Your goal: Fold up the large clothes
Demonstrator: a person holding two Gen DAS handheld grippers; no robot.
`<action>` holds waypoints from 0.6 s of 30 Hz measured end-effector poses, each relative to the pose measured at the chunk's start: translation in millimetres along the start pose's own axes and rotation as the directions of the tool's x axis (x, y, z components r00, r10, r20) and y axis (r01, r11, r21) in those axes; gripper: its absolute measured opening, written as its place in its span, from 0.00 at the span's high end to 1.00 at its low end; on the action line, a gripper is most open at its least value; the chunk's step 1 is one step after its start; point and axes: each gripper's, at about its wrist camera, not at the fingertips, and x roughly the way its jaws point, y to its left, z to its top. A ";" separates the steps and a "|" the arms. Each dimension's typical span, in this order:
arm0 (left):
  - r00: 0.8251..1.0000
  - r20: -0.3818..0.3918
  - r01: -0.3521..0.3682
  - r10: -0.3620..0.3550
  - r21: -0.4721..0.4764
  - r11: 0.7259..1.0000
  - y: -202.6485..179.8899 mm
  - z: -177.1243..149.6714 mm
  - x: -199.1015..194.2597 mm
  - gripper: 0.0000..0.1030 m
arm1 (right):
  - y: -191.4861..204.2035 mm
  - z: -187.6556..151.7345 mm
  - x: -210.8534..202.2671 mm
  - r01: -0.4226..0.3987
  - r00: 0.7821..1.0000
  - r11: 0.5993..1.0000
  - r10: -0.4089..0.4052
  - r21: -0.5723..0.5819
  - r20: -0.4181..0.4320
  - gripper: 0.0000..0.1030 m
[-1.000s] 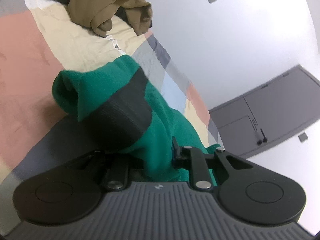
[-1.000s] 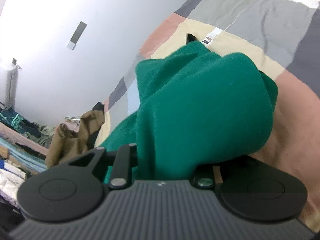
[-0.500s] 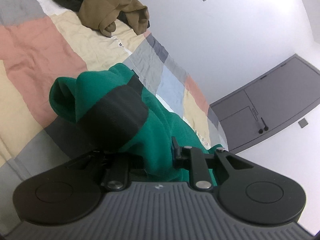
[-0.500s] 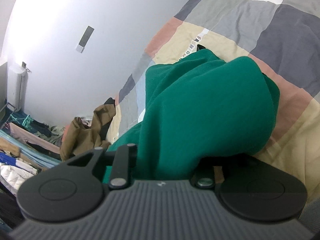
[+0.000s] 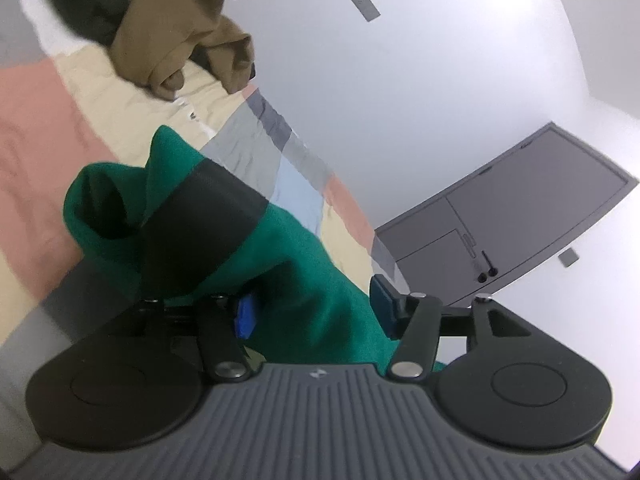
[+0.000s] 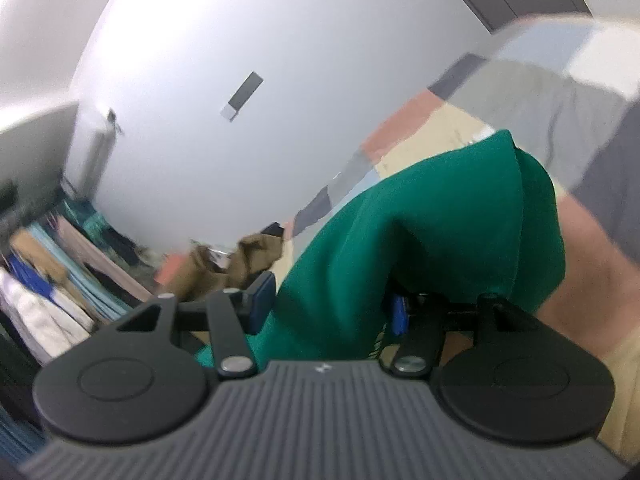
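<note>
both hand-held gripper jaws now opening around green garment (image 5: 304, 264)

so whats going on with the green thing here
A person holds a gripper in each hand over a patchwork bedspread, folding a green garment. Both the left gripper and the right gripper are opening, with green fabric still lying between their jaws. A brown garment sits further up the bed.
</note>
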 end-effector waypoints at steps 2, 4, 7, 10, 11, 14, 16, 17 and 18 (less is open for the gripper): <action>1.000 0.001 -0.005 0.005 0.050 0.999 -5.3 4.8 8.4 0.40 | 2.8 6.6 11.4 0.025 1.000 0.999 -0.026 -0.030 -0.010 0.42; 1.000 0.012 -0.007 0.006 0.125 0.992 -13.7 7.9 14.9 0.40 | 7.9 12.8 19.7 0.037 0.999 0.996 -0.038 -0.077 -0.018 0.42; 0.999 0.027 -0.026 0.021 0.225 0.974 -25.3 8.0 19.7 0.39 | 20.8 15.4 22.1 0.062 0.998 0.982 -0.059 -0.181 0.024 0.42; 0.999 0.031 -0.032 0.025 0.257 0.966 -29.3 10.2 26.9 0.39 | 30.6 17.2 23.7 0.077 0.996 0.957 -0.064 -0.280 0.057 0.42; 0.999 0.034 -0.033 0.024 0.277 0.960 -31.1 11.3 29.8 0.39 | 32.8 19.5 27.7 0.091 0.995 0.944 -0.075 -0.317 0.063 0.42; 0.998 0.059 -0.051 0.032 0.353 0.934 -38.5 12.4 37.0 0.38 | 33.2 28.2 40.2 0.126 0.992 0.904 -0.103 -0.409 0.078 0.42; 0.997 0.073 -0.063 0.037 0.388 0.920 -41.7 15.2 45.1 0.38 | 32.6 33.8 51.2 0.151 0.988 0.878 -0.124 -0.453 0.089 0.42; 0.996 0.080 -0.068 0.039 0.397 0.915 -42.5 18.3 51.6 0.38 | 32.4 36.7 57.6 0.161 0.987 0.867 -0.133 -0.471 0.092 0.42; 0.996 0.084 -0.074 0.044 0.402 0.913 -41.8 21.8 57.6 0.38 | 29.5 39.0 60.8 0.168 0.986 0.860 -0.138 -0.481 0.096 0.42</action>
